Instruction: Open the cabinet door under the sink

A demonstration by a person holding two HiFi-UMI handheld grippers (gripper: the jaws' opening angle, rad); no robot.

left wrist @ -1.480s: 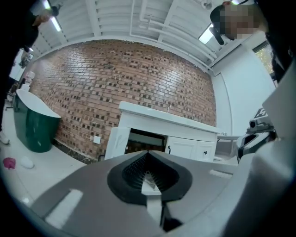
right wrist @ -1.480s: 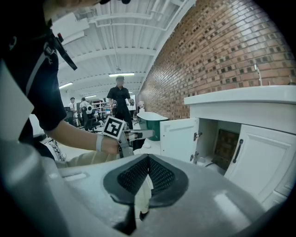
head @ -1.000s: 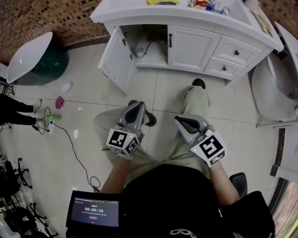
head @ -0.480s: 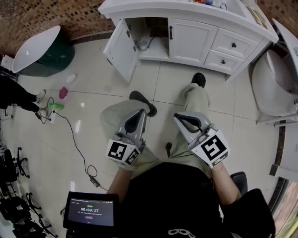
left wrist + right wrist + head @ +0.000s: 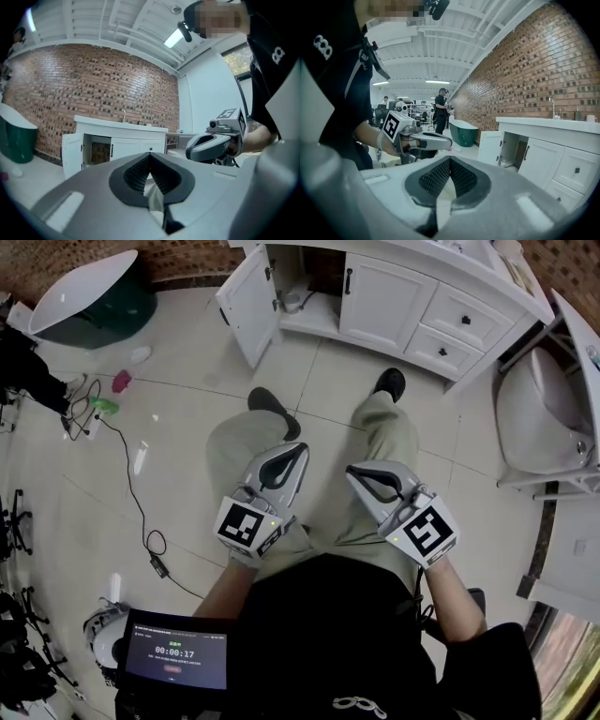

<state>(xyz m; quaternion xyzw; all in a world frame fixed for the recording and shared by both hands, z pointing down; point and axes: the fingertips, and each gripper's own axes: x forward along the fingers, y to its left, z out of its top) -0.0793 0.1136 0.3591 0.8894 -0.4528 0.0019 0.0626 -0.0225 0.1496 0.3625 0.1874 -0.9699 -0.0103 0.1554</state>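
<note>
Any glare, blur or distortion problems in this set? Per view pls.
Head view: light is even, with one pale glare streak on the floor tiles; the open cabinet door is sharp. Left gripper view: strong fisheye with black corners, and the ceiling lamp is blown out. Right gripper view: same dark corners, and the brick wall bends.

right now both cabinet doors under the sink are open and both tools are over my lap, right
No. Only the left door is open; the right door is closed, per the head view. The left tool and right tool are over the lap.
</note>
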